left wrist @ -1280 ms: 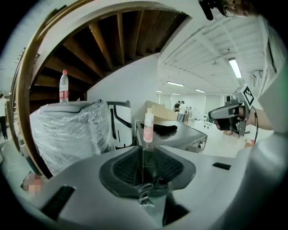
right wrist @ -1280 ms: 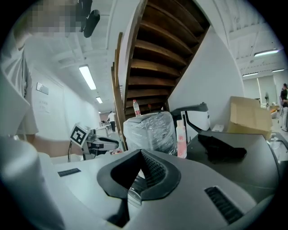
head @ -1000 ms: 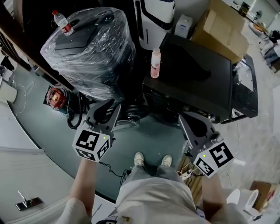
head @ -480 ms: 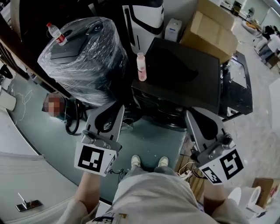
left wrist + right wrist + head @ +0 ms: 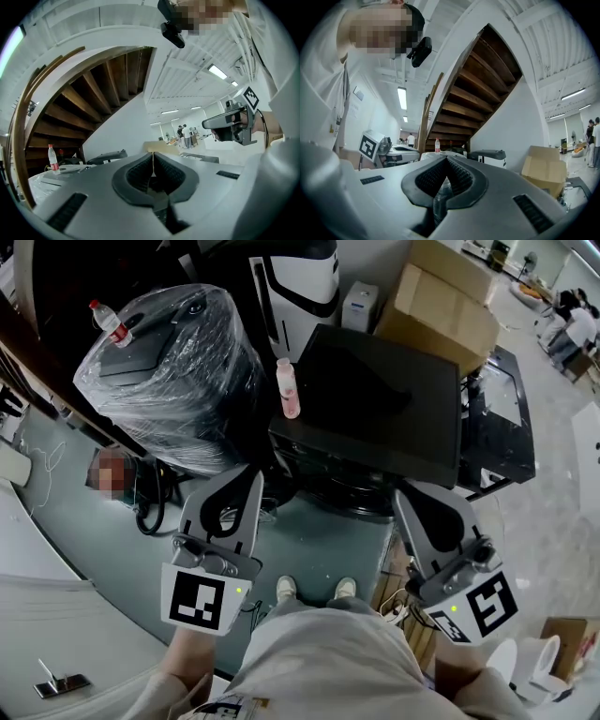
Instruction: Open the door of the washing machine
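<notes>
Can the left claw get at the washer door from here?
Probably yes: the left claw, shut, sits right before the washer with nothing between, though it would have to open first.

no readable text, labels or numbers

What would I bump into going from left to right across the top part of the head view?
A water bottle with a red cap → pink bottle → cardboard box → people standing far off at the right edge.
</notes>
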Motion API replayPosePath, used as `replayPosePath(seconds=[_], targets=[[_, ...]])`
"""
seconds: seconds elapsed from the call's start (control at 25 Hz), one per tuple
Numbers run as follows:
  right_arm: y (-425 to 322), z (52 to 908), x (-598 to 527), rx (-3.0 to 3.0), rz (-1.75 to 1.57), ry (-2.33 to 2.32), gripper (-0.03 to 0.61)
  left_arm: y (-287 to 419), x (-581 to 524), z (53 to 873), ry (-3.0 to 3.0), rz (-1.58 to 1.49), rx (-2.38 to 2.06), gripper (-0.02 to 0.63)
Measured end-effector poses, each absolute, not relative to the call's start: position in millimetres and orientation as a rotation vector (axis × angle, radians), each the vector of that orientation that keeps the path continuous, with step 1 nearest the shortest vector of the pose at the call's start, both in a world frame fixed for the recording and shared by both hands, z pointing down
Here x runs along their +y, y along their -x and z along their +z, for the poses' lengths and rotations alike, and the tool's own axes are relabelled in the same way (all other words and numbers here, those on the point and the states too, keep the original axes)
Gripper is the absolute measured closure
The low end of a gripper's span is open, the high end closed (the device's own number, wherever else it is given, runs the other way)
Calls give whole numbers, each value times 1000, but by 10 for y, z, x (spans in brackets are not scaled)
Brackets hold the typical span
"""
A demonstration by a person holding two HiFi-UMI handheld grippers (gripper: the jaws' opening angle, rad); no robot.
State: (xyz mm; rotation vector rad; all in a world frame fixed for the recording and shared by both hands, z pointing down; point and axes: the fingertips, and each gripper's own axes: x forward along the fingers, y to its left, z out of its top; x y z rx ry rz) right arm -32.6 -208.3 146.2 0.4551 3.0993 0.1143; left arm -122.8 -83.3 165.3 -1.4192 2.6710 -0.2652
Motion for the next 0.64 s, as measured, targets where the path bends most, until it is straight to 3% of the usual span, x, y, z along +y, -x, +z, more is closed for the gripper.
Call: replayPosePath(seconds=[0.64], targets=[[257,1501,-2226,3110,103,-443,554,1123,-1073,1718,1477,-307,2653,594]])
